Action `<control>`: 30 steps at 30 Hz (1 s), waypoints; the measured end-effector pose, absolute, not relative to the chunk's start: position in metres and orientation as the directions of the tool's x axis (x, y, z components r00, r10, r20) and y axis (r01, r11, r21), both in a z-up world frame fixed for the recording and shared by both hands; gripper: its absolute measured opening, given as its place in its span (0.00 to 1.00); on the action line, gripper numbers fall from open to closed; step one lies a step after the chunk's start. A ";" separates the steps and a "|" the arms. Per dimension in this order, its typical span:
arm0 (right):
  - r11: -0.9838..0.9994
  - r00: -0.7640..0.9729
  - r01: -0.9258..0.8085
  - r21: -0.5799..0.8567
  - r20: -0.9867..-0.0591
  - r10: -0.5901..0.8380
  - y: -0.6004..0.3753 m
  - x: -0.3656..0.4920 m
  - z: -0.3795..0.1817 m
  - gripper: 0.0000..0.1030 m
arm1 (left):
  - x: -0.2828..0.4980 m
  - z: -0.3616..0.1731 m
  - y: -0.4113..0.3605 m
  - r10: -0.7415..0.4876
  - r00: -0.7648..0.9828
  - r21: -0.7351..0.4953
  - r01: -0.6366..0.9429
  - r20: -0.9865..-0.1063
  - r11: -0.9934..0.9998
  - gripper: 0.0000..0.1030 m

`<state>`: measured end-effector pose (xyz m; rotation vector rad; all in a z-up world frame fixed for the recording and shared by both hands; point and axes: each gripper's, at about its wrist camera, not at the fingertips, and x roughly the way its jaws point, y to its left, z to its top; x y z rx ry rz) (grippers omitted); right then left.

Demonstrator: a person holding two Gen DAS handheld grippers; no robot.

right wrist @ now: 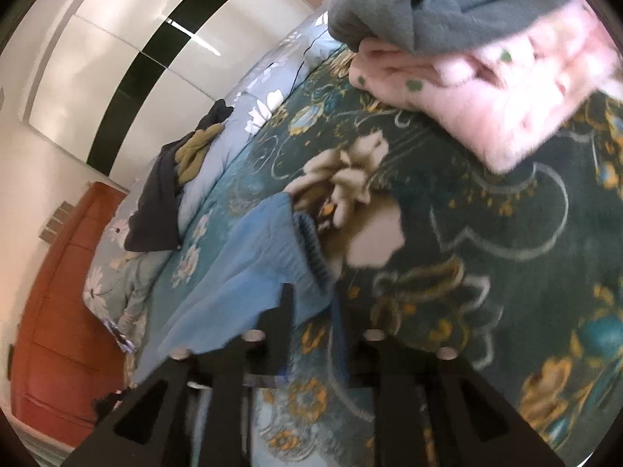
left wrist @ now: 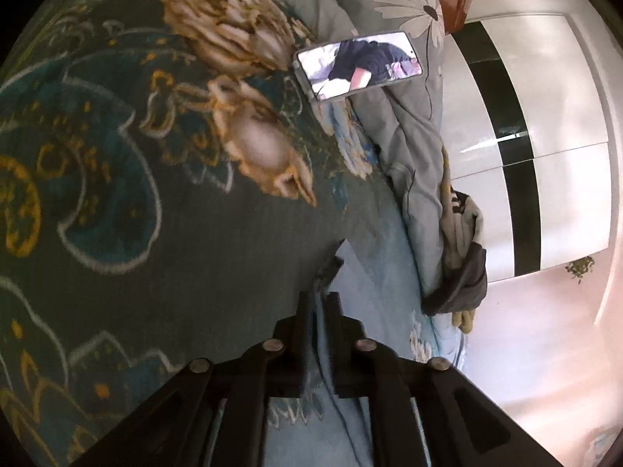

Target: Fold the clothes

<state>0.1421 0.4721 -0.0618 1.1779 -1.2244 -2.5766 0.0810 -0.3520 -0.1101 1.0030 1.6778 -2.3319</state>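
Note:
A light blue garment (right wrist: pixel 249 272) with a ribbed cuff lies on the dark green flowered blanket (right wrist: pixel 486 253). My right gripper (right wrist: pixel 309 295) is shut on the blue garment's edge. In the left wrist view my left gripper (left wrist: pixel 317 299) is shut on a thin fold of the same blue garment (left wrist: pixel 362 284), low over the blanket (left wrist: pixel 155 194). A folded pink garment (right wrist: pixel 506 97) with a grey one (right wrist: pixel 447 0) on top lies at the blanket's far side.
A phone (left wrist: pixel 358 64) with a lit screen lies on the grey flowered duvet (left wrist: pixel 409 124). Dark and olive clothes (right wrist: pixel 175 179) are heaped on the duvet, also in the left wrist view (left wrist: pixel 463 257). A white wardrobe (left wrist: pixel 545 136) and an orange headboard (right wrist: pixel 58 330) flank the bed.

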 end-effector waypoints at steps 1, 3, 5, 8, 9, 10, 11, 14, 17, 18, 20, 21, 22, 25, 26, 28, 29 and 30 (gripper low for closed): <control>-0.667 -0.708 -0.251 0.702 -0.602 -0.368 0.469 0.145 -0.064 0.41 | 0.082 -0.113 -0.348 0.301 -0.770 -0.811 0.444 -0.563 -0.380 0.22; -0.622 -0.709 -0.235 0.747 -0.569 -0.416 0.461 0.148 -0.069 0.51 | 0.082 -0.118 -0.340 0.327 -0.763 -0.821 0.447 -0.557 -0.355 0.41; -0.571 -0.708 -0.218 0.792 -0.530 -0.466 0.451 0.149 -0.075 0.56 | 0.079 -0.122 -0.332 0.350 -0.771 -0.839 0.426 -0.532 -0.337 0.47; -0.504 -0.703 -0.224 0.834 -0.497 -0.509 0.440 0.142 -0.085 0.66 | 0.066 -0.121 -0.322 0.352 -0.762 -0.831 0.428 -0.543 -0.355 0.51; -0.485 -0.706 -0.236 0.842 -0.492 -0.510 0.438 0.139 -0.088 0.66 | 0.062 -0.121 -0.319 0.356 -0.760 -0.830 0.424 -0.543 -0.362 0.52; -0.465 -0.716 -0.248 0.850 -0.484 -0.503 0.438 0.137 -0.090 0.66 | 0.057 -0.120 -0.316 0.356 -0.753 -0.822 0.426 -0.554 -0.377 0.53; -0.436 -0.729 -0.262 0.861 -0.473 -0.496 0.439 0.135 -0.093 0.66 | 0.052 -0.119 -0.314 0.355 -0.746 -0.814 0.429 -0.564 -0.392 0.54; -0.345 -0.775 -0.305 0.887 -0.442 -0.451 0.445 0.129 -0.097 0.66 | 0.043 -0.117 -0.311 0.345 -0.743 -0.804 0.431 -0.574 -0.410 0.54; -0.315 -0.798 -0.343 0.885 -0.452 -0.400 0.448 0.119 -0.098 0.67 | 0.036 -0.119 -0.310 0.345 -0.742 -0.805 0.436 -0.575 -0.403 0.54; -0.303 -0.803 -0.355 0.885 -0.454 -0.386 0.448 0.116 -0.098 0.67 | 0.035 -0.119 -0.309 0.343 -0.745 -0.806 0.433 -0.573 -0.404 0.54; -0.285 -0.813 -0.362 0.888 -0.450 -0.369 0.450 0.111 -0.097 0.67 | 0.034 -0.119 -0.309 0.341 -0.748 -0.807 0.430 -0.570 -0.405 0.52; -0.280 -0.818 -0.365 0.888 -0.449 -0.359 0.450 0.109 -0.096 0.66 | 0.034 -0.120 -0.309 0.341 -0.748 -0.807 0.429 -0.569 -0.405 0.52; -0.275 -0.823 -0.366 0.889 -0.447 -0.351 0.450 0.106 -0.095 0.66 | 0.033 -0.120 -0.309 0.341 -0.749 -0.808 0.428 -0.568 -0.405 0.52; -0.327 -0.827 -0.340 0.882 -0.446 -0.342 0.449 0.105 -0.086 0.39 | 0.033 -0.120 -0.310 0.341 -0.751 -0.809 0.426 -0.566 -0.406 0.52; -0.350 -0.828 -0.329 0.877 -0.446 -0.340 0.449 0.105 -0.082 0.28 | 0.032 -0.120 -0.310 0.341 -0.751 -0.809 0.425 -0.566 -0.406 0.52; -0.395 -0.830 -0.305 0.867 -0.446 -0.336 0.447 0.105 -0.075 0.18 | 0.032 -0.120 -0.310 0.341 -0.752 -0.810 0.423 -0.564 -0.407 0.52; -0.417 -0.831 -0.293 0.860 -0.445 -0.334 0.447 0.105 -0.072 0.16 | 0.032 -0.120 -0.310 0.341 -0.753 -0.810 0.422 -0.563 -0.407 0.52; -0.439 -0.831 -0.281 0.853 -0.445 -0.332 0.446 0.105 -0.068 0.14 | 0.031 -0.120 -0.310 0.341 -0.753 -0.810 0.421 -0.563 -0.407 0.52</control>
